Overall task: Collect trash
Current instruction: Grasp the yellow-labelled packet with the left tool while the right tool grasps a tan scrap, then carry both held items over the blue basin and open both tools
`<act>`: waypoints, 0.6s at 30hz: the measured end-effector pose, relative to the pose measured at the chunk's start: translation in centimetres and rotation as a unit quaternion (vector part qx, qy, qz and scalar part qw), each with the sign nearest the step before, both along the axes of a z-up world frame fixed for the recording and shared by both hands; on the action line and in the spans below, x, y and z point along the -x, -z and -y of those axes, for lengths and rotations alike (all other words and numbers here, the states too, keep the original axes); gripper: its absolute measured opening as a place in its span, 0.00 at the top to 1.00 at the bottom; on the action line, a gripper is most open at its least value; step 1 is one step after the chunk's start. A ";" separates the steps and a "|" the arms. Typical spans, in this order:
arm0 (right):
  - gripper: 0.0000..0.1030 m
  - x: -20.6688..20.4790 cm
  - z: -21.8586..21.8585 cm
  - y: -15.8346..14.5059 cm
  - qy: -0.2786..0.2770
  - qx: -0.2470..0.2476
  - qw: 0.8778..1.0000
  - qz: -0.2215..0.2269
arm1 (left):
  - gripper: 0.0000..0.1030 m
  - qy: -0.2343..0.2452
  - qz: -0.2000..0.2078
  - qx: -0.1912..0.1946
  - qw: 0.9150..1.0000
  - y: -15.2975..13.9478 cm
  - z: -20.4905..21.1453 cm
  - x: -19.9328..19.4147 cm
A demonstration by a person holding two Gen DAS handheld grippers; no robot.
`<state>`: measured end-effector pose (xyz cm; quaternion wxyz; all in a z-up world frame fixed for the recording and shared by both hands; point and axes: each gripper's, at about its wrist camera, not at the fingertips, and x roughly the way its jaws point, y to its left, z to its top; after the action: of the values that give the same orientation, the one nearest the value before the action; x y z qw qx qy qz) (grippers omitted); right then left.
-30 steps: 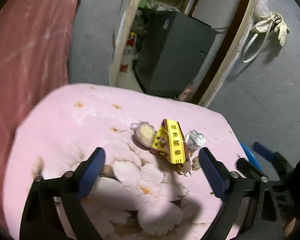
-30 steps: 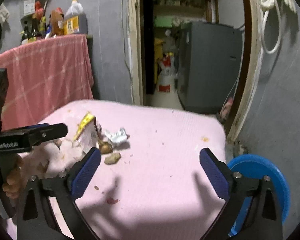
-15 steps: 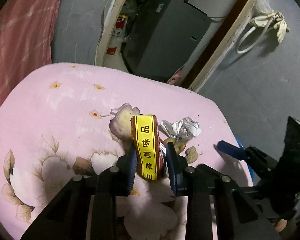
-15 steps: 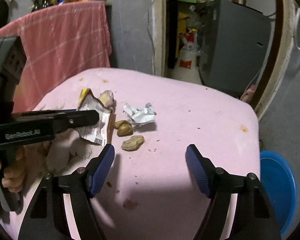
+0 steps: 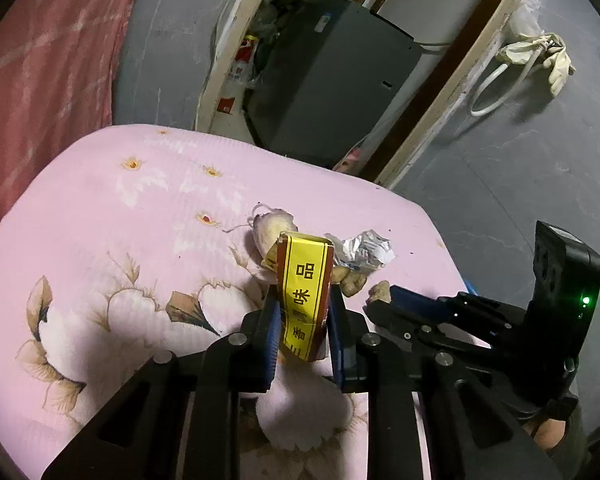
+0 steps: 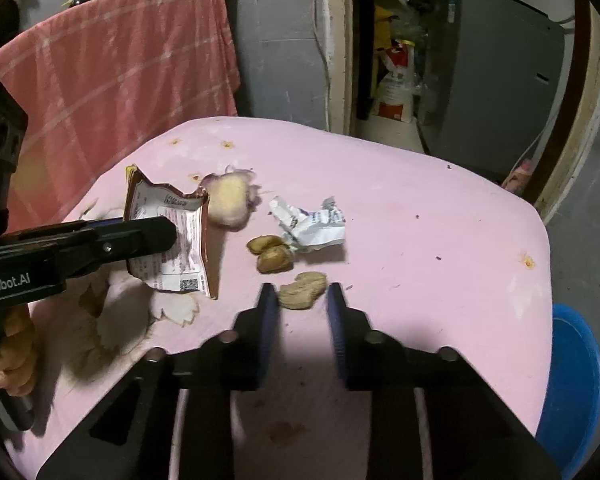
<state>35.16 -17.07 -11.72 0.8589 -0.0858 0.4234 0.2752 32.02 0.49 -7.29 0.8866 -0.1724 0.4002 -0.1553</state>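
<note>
Pink cloth with a flower print (image 5: 100,208) is covering the low table, and a red checked towel (image 6: 112,64) is hanging behind it; the left gripper (image 5: 303,304) is pinching a torn brown-and-yellow seasoning packet (image 5: 305,300) between its blue pads, its fingers nearly closed on it; the packet is standing with its long axis pointing away from the gripper, its torn top toward the doorway; just beyond it are lying a pale peel (image 6: 230,200), a crumpled foil wrapper (image 6: 308,224) and two brown scraps (image 6: 270,254); the right gripper (image 6: 302,302) is reaching in narrowly open, a third brown scrap (image 6: 303,290) sitting between its fingertips, not yet clamped; a blue basin (image 6: 576,392) is standing beside the table.
</note>
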 end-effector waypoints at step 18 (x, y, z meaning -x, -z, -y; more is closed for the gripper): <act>0.85 7.5 7.2 -8.0 0.069 -0.084 0.979 0.175 | 0.83 0.020 0.111 -0.001 0.994 -4.9 5.5 3.8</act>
<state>27.70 -24.23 -3.68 0.9407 -0.0304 0.2469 0.2307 28.22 -5.04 -2.43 0.9223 -0.1456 0.3031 -0.1907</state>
